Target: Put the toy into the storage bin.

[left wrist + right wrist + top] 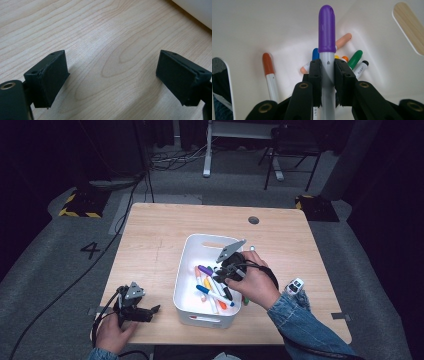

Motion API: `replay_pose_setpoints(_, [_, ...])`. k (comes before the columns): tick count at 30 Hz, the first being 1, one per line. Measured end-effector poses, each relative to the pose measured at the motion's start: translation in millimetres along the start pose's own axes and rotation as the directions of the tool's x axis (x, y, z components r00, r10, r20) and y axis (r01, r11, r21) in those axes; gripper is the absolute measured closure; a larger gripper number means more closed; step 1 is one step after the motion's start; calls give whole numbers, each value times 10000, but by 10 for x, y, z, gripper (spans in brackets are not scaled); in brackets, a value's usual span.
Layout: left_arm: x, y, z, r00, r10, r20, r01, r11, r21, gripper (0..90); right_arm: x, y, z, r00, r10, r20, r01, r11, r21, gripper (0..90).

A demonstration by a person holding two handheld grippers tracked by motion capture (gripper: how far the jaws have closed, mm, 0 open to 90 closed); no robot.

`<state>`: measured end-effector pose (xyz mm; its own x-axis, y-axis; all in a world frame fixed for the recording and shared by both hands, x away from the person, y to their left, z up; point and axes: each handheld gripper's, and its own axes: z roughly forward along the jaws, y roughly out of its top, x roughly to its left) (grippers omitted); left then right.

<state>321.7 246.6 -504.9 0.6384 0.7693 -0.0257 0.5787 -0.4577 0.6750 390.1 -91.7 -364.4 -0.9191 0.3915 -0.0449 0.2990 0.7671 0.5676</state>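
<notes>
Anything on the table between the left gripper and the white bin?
Nothing: bare wood lies between the left gripper and the white bin, as the high view shows.

- High view: table (160,240) brightly lit from above, surrounding room dark, picture slightly soft.
- Gripper views: sharp wood grain, soft shadows, blurred near edges.

Table (150,250) showing pale wood grain, matt, smooth. Bin (192,251) looking like white plastic, smooth, giving off soft sheen. Purple-capped marker (326,37) showing glossy plastic cap, grey barrel looking matt. Right gripper (327,72) pressing matt black pads, rubbery-looking, on that barrel; brass-coloured rivets glinting on its arms. Left gripper (112,75) showing same dull black pads, edges slightly rough. Sleeve (300,320) looking like blue denim cloth.
</notes>
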Motion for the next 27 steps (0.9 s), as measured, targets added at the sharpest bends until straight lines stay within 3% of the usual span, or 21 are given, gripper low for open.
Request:
replay_pose_setpoints(18, [0, 0, 0, 10000, 0, -1, 0, 10000, -1, 107, 138, -19, 246, 9991, -330, -284, 355, 9951, 919, 771])
replay_pose_setpoints(19, [0, 0, 0, 10000, 1, 1, -1, 10000, 1, 107, 125, -21, 266, 9979, -583, -291, 605, 9948, 820, 770])
replay_pose_setpoints(20, [0, 0, 0, 10000, -1, 1, 1, 10000, -1, 107, 146, -26, 266, 9986, -308, -436, 348, 9948, 955, 762])
replay_pose_setpoints(22, [0, 0, 0, 10000, -1, 0, 1, 10000, -1, 107, 133, -28, 268, 9975, -475, -517, 502, 9974, 525, 689])
replay_pose_setpoints(27, [0, 0, 0, 10000, 2, 0, -2, 10000, 0, 107, 134, -6, 121, 9995, 104, -290, -110, 9997, -195, 582])
